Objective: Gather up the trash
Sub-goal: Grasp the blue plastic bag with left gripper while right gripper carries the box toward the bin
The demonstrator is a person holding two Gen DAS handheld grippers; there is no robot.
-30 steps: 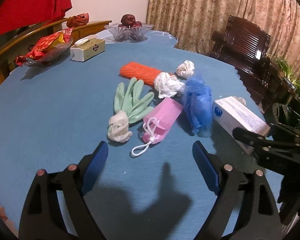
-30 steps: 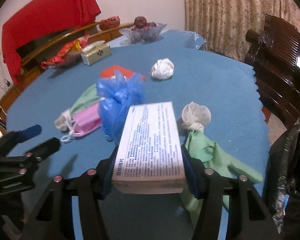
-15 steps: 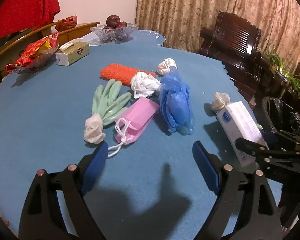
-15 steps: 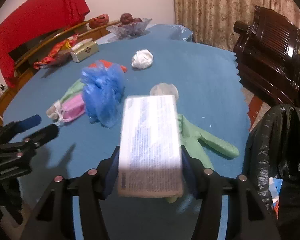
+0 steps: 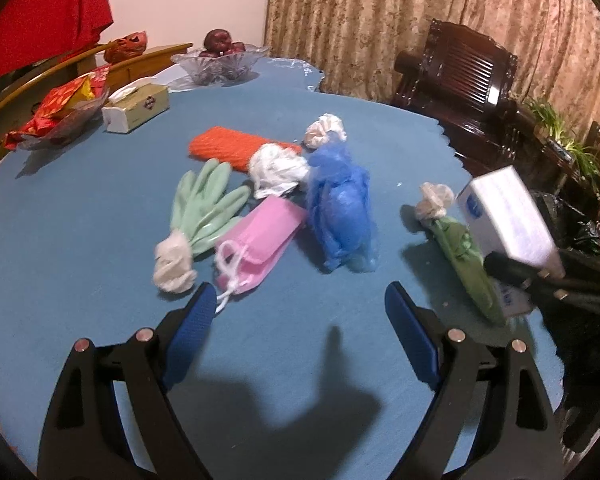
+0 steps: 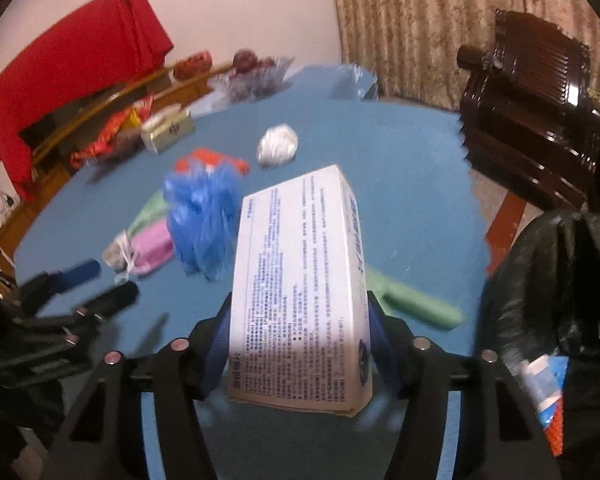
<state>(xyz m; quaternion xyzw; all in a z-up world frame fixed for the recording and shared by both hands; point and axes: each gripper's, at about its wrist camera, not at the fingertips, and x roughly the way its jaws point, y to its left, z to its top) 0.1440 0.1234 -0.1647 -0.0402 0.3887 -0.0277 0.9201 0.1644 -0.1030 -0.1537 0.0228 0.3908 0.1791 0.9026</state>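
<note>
Your right claw [image 6: 298, 344] is pinching the white box [image 6: 300, 292], lifted above the desk [image 6: 400, 200] edge. Box print is dense blue txt, too small to read. Your left claw [image 5: 296, 316] is spread, empty, w/ pink mask [image 5: 260, 240] just ahead. Only the right view shows the black trash bag [image 6: 560, 280]'s opening w/ trash inside; only the left shows the box's blue logo end.

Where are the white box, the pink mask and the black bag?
white box [image 6: 296, 280]: right wrist view, middle of its printed face.
pink mask [image 5: 260, 236]: left wrist view, middle of its folded body.
black bag [image 6: 552, 280]: right wrist view, its crinkled side by the table edge.
</note>
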